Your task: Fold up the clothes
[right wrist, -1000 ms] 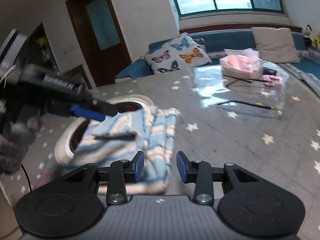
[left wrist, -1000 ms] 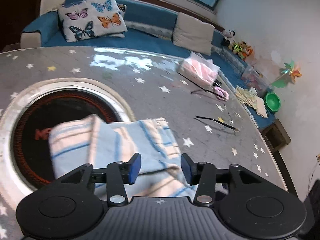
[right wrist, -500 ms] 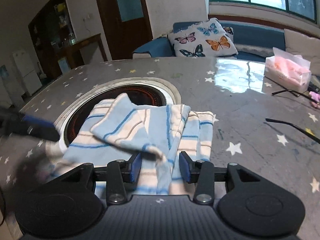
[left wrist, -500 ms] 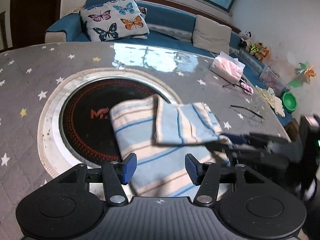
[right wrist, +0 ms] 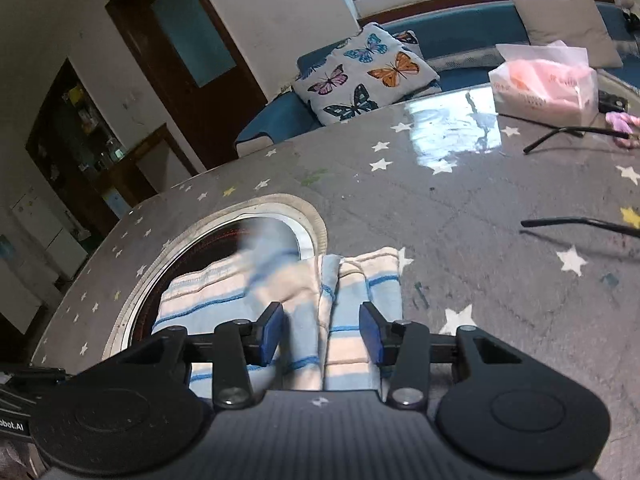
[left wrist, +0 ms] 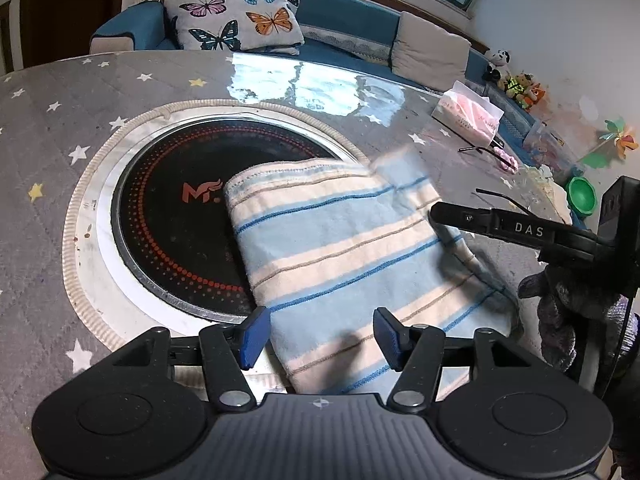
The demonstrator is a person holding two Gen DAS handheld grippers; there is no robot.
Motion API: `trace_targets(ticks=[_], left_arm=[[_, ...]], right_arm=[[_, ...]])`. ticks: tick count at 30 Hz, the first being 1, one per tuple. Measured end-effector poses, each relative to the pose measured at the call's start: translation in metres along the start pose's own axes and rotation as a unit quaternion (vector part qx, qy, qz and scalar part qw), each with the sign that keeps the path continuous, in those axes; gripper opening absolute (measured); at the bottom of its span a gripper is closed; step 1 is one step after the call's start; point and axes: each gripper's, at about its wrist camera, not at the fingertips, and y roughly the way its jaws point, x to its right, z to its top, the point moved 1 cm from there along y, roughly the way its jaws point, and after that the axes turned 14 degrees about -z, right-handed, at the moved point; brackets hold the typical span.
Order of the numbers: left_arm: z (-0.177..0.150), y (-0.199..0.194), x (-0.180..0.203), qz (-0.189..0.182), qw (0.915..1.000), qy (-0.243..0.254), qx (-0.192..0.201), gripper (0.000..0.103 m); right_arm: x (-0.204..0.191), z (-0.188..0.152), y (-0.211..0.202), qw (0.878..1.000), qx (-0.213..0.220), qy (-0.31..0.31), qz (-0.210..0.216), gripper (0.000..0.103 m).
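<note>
A blue and cream striped cloth point(left wrist: 344, 256) lies on the grey star-print table point(left wrist: 48, 160), partly over a round black cooktop point(left wrist: 172, 208). My left gripper point(left wrist: 320, 336) hovers over the cloth's near edge. Its jaws are opening and the pads touch nothing. In the right wrist view the cloth point(right wrist: 224, 296) shows a raised fold running between the jaws of my right gripper point(right wrist: 320, 336), which stands open with its pads clear of the fabric. A flap of the cloth point(right wrist: 264, 248) is blurred in motion. The right gripper's finger point(left wrist: 500, 224) reaches in over the cloth's right side, held by a gloved hand point(left wrist: 572, 312).
A pink tissue pack point(left wrist: 468, 116) and thin black sticks point(left wrist: 504, 196) lie at the table's far right. A blue sofa with a butterfly cushion point(left wrist: 236, 20) runs behind the table. A green bowl point(left wrist: 580, 196) sits beyond the table's right edge.
The flap that sat between the right jaws half a second ago has left them and is dropping, blurred. The left jaws have spread wider. Both grippers have shifted across the cloth.
</note>
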Motion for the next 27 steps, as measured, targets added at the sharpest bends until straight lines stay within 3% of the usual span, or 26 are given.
trace_targets(ticks=[5,7,14,18,27], left_arm=[[0.000,0.003,-0.002,0.002,1.0000,-0.005,-0.002,0.063],[-0.001,0.002,-0.003,0.004,1.0000,-0.005,-0.001,0.063],[-0.001,0.000,-0.009,0.011,0.9999,-0.014,0.000,0.065],[-0.003,0.000,-0.008,0.012,0.9998,-0.016,-0.002,0.066],[-0.005,-0.005,-0.008,0.010,0.9998,-0.013,0.005,0.067]], right_arm=[[-0.015,0.000,0.000,0.999,0.013,-0.047,-0.008,0.041],[-0.019,0.000,0.002,0.999,0.009,-0.050,-0.004,0.035],[-0.020,-0.007,0.009,0.999,-0.005,-0.049,-0.007,0.032],[-0.022,-0.008,0.009,0.999,-0.007,-0.049,-0.003,0.007],[-0.024,0.006,-0.030,0.998,0.042,-0.035,0.012,0.006]])
